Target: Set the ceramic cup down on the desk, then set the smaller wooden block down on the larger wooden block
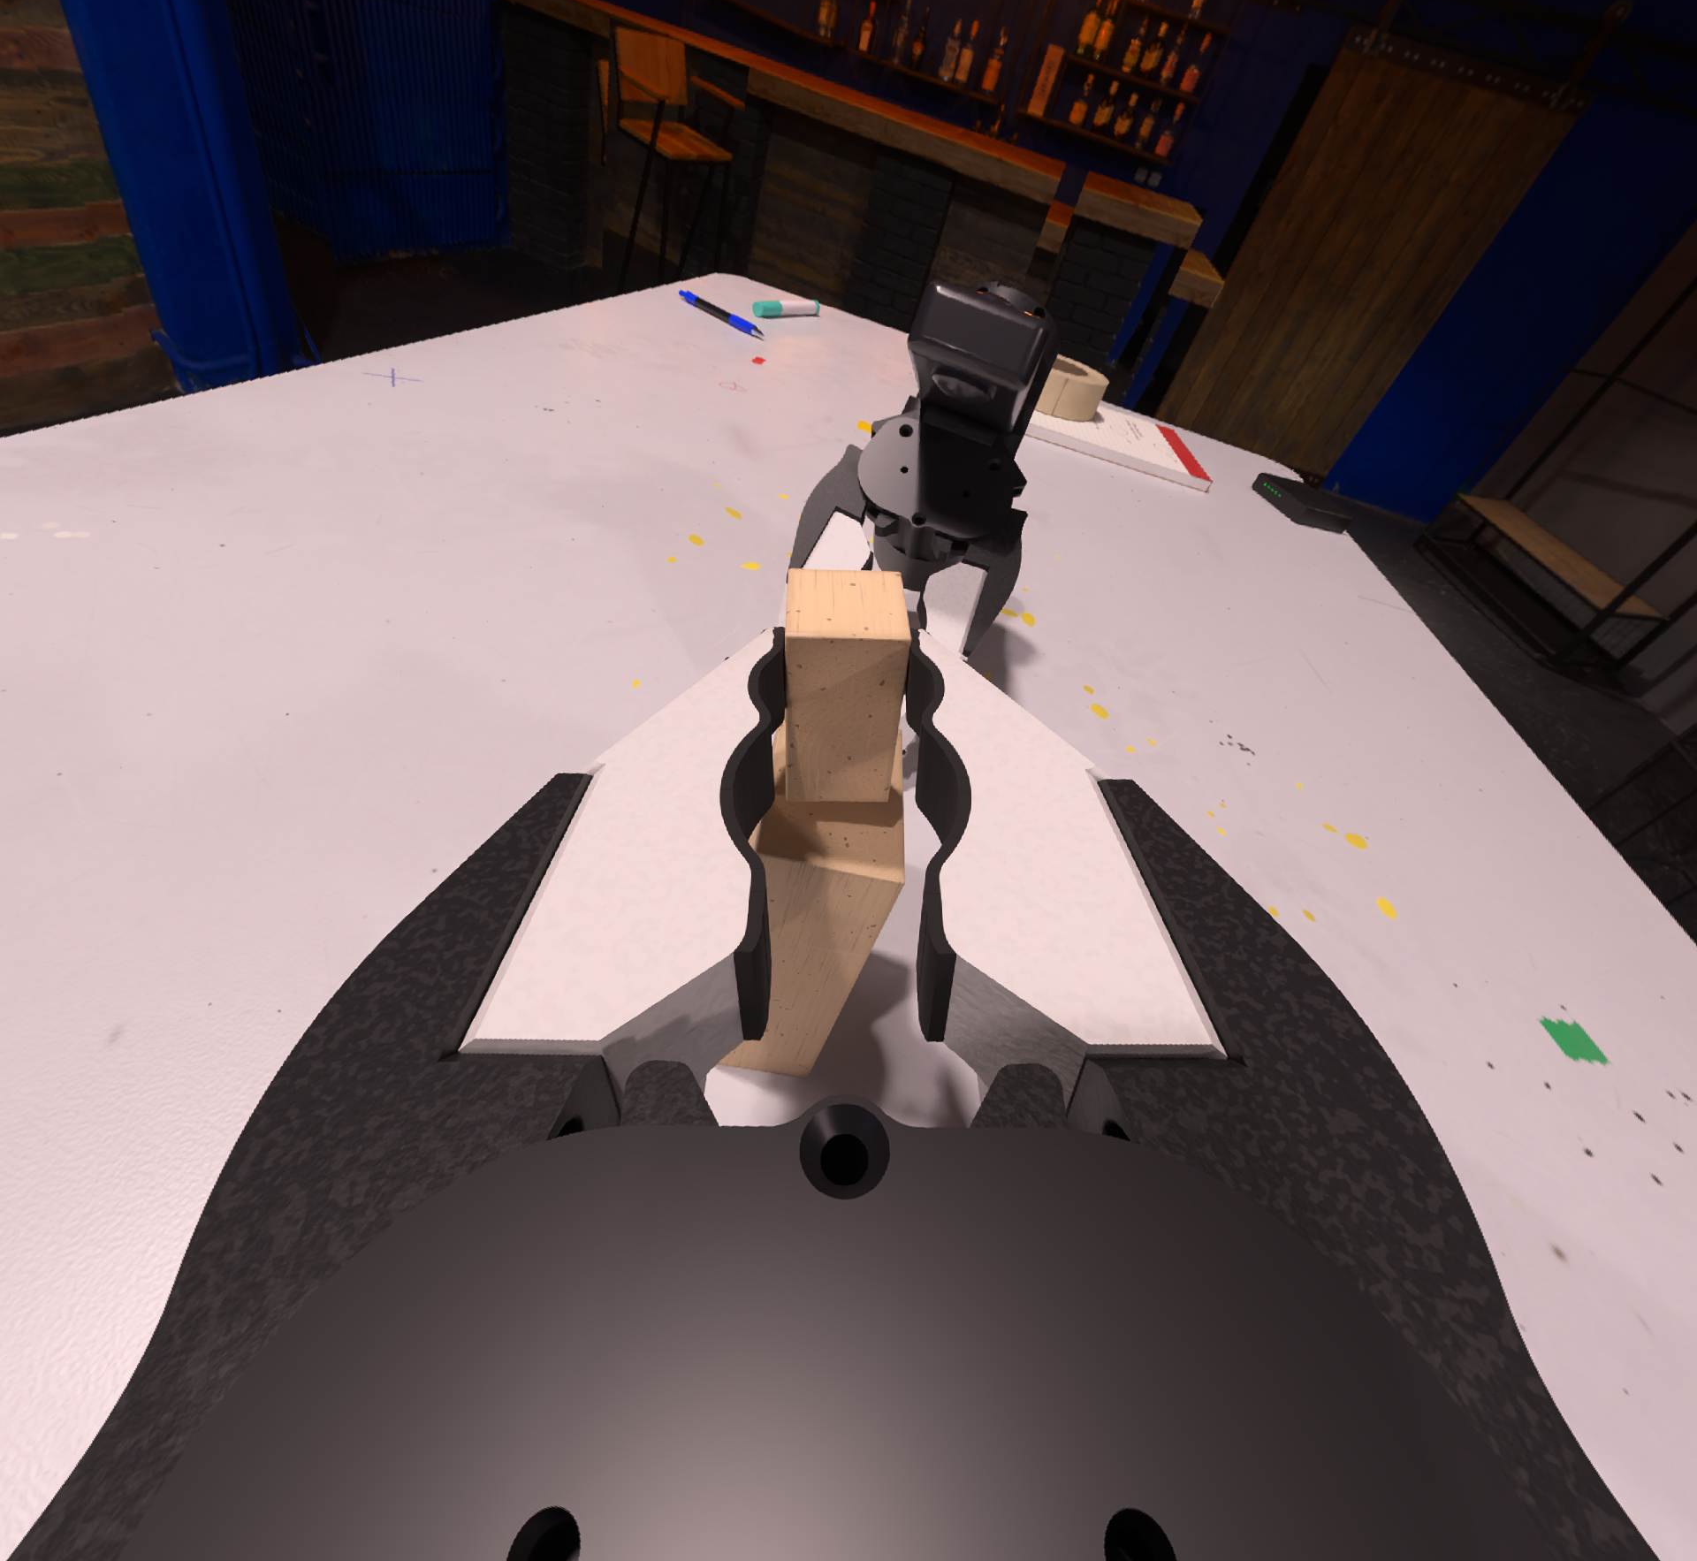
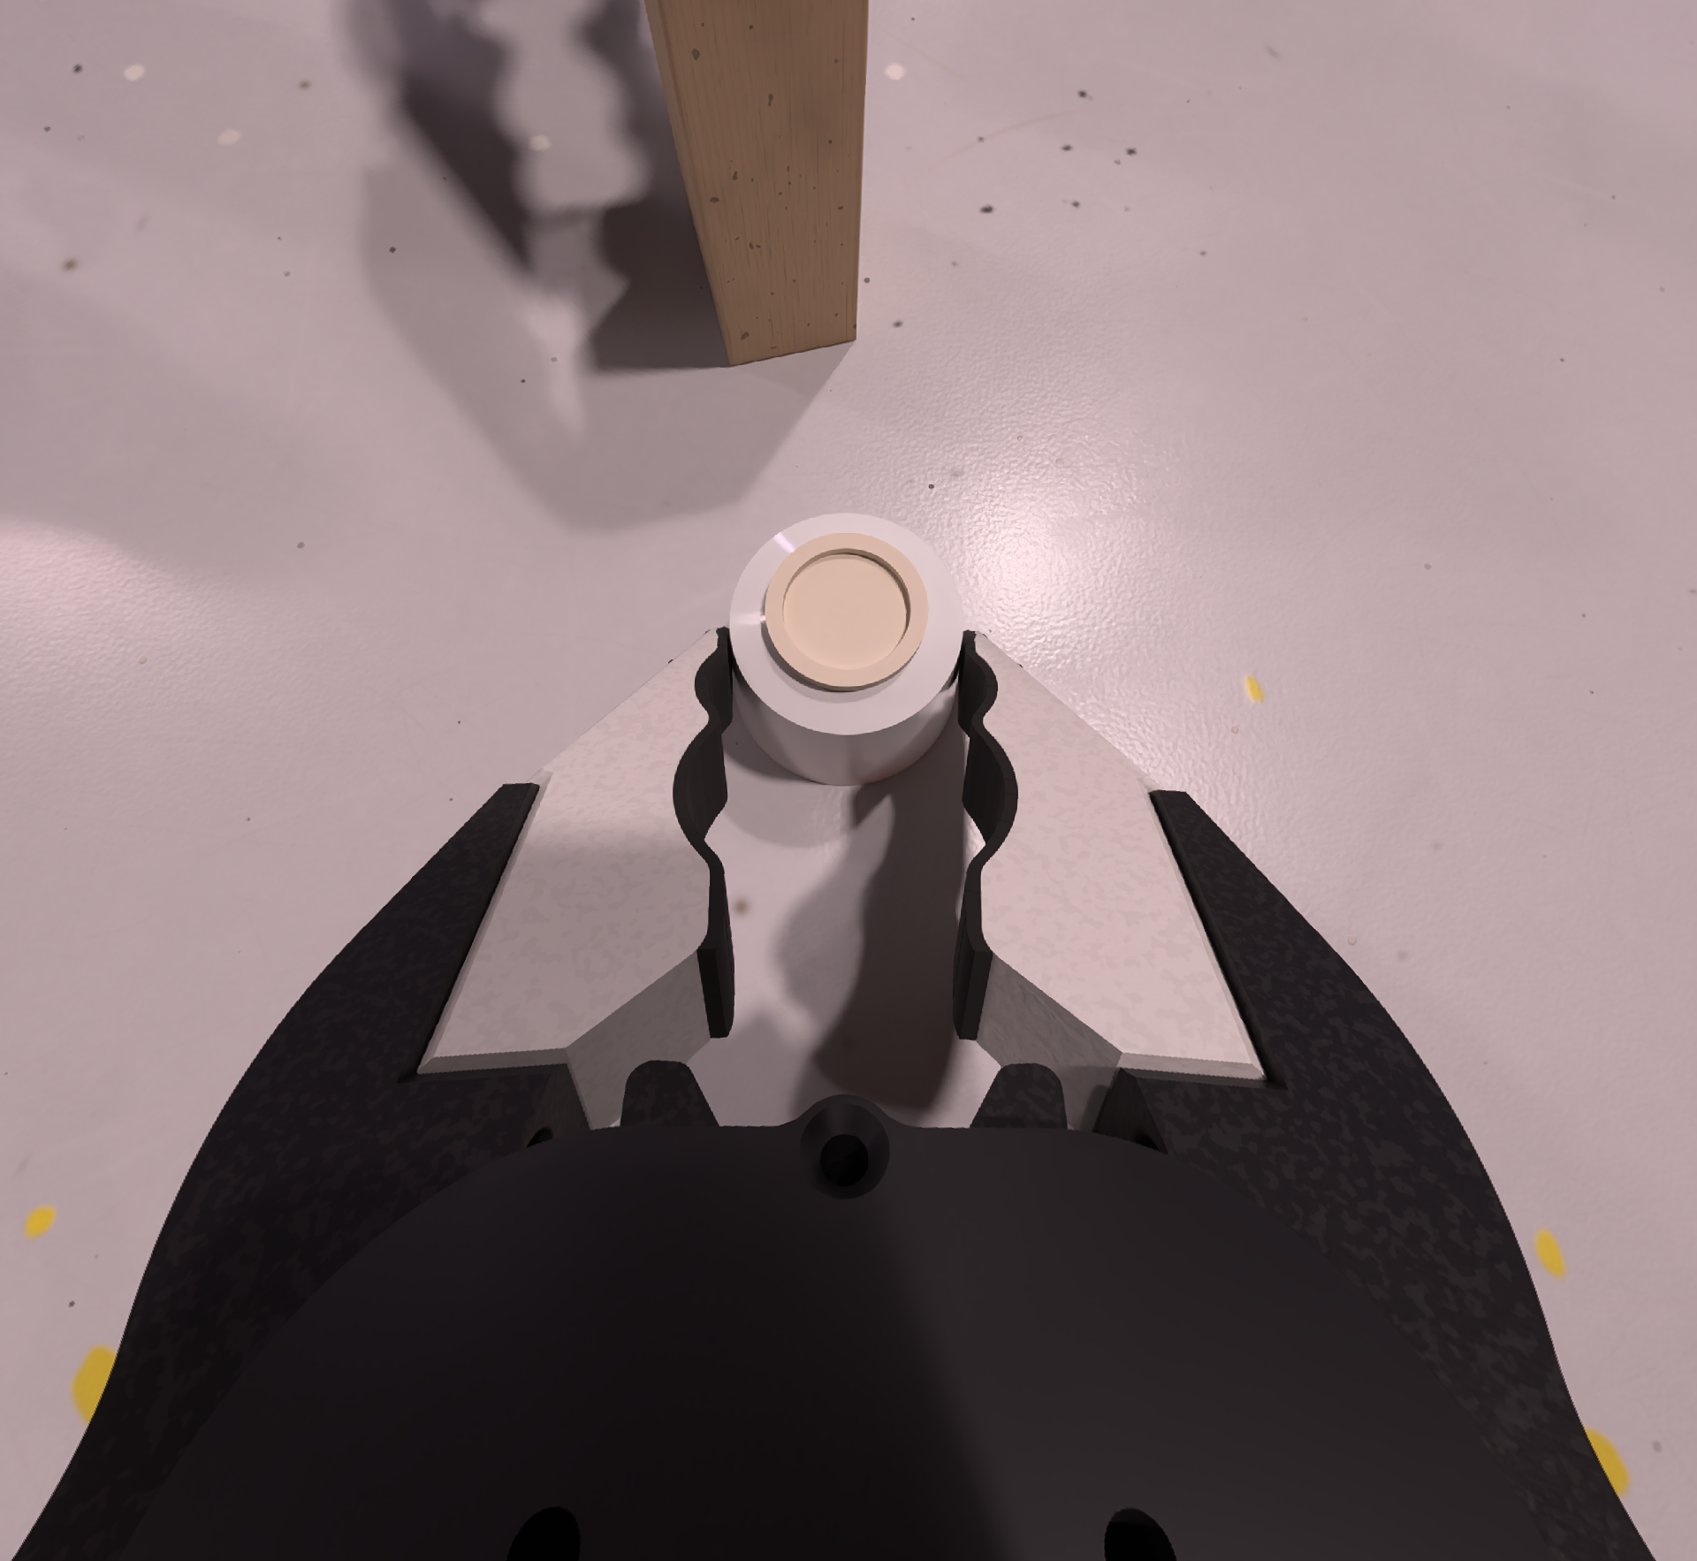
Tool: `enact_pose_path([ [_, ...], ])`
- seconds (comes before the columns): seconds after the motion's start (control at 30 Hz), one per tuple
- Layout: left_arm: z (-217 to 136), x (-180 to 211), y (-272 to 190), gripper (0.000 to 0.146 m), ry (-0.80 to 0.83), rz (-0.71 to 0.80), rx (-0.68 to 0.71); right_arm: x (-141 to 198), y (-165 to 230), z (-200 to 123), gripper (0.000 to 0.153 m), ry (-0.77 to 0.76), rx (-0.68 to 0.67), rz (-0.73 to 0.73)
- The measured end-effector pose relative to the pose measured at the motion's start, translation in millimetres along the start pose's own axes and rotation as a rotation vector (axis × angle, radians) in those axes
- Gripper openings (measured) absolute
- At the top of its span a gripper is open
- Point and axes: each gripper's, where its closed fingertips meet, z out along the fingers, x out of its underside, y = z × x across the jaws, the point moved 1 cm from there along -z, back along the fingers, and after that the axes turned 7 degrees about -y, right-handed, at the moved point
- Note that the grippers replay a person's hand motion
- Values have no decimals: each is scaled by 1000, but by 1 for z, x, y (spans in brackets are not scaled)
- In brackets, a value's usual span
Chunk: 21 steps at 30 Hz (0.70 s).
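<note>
1. Pale, speckled pine forms the smaller wooden block [image 1: 845, 690], a squared prism clamped between the wavy black pads of the left hand-held gripper [image 1: 845, 672], whose jaws stand narrowly apart, closed on the block's two sides.
2. Under it, toward 6 o'clock in the left wrist view, the larger wooden block [image 1: 817, 938] of the same light grain stands on the tabletop [image 1: 367, 599]; the smaller block's lower end looks to meet its top face, though contact cannot be confirmed.
3. The tabletop is white, faintly pebbled, flecked with yellow and dark specks.
4. The right hand-held gripper [image 2: 845, 654] pinches the glossy white ceramic cup [image 2: 840, 690], a short cylinder seen base-first, with a round beige unglazed foot ring; its fingertips press the cup's sides at 9 and 3 o'clock.
5. Whether the cup touches the tabletop cannot be told.
6. In the right wrist view, the larger block rises at 12 o'clock, well apart from the cup.
7. At 12 o'clock in the left view lie a blue pen [image 1: 721, 314] and a teal-capped marker [image 1: 785, 308].
</note>
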Motion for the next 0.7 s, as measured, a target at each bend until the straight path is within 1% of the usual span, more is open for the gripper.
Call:
enact_pose_path([
  [0.23, 3, 5, -4, 25, 37, 11, 13, -5, 0, 7, 49, 3, -13, -22],
  [0.7, 7, 11, -7, 25, 65, -2, 35, -7, -1, 10, 49, 6, -14, -2],
])
